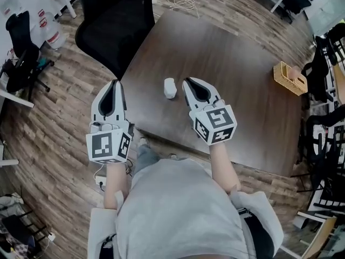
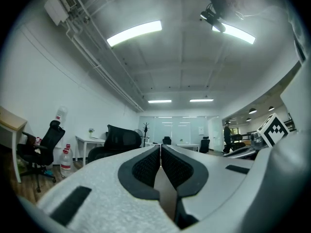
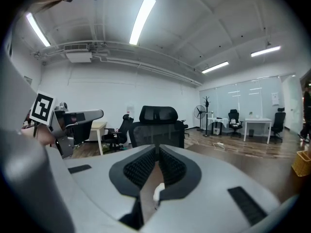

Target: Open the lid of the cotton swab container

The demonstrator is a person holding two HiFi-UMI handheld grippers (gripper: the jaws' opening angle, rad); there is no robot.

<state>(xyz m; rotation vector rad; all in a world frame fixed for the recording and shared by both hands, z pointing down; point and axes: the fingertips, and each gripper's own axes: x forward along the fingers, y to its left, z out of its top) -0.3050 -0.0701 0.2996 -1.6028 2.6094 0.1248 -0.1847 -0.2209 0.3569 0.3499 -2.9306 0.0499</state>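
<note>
Filling the head view from the centre out toward 2 o'clock, a dark brown table (image 1: 237, 53) stands on a wood-plank floor (image 1: 48, 117). A black office chair (image 1: 116, 20) sits at 11 o'clock, pushed against the table's far left edge. At 6 o'clock the person's grey-shirted torso (image 1: 178, 209) leans in, with both forearms reaching toward 12 o'clock.

The left gripper (image 1: 115, 85) hangs over the table's near left corner. In its own view the left gripper (image 2: 160, 148) has its ribbed pads pressed together with nothing between them. The right gripper (image 1: 187, 82) is over the tabletop, and in its own view the right gripper (image 3: 156, 148) is likewise closed and empty-handed. A white sliver shows through the slot low behind its pads.

A woven basket (image 1: 290, 78) rests on the table at 3 o'clock, near the right edge.

The cotton swab container (image 1: 170, 88), small and white, stands on the table near the centre. It lies between the two grippers, just beside the right one at its 9 o'clock and farther from the left one. Its lid is too small to make out.
</note>
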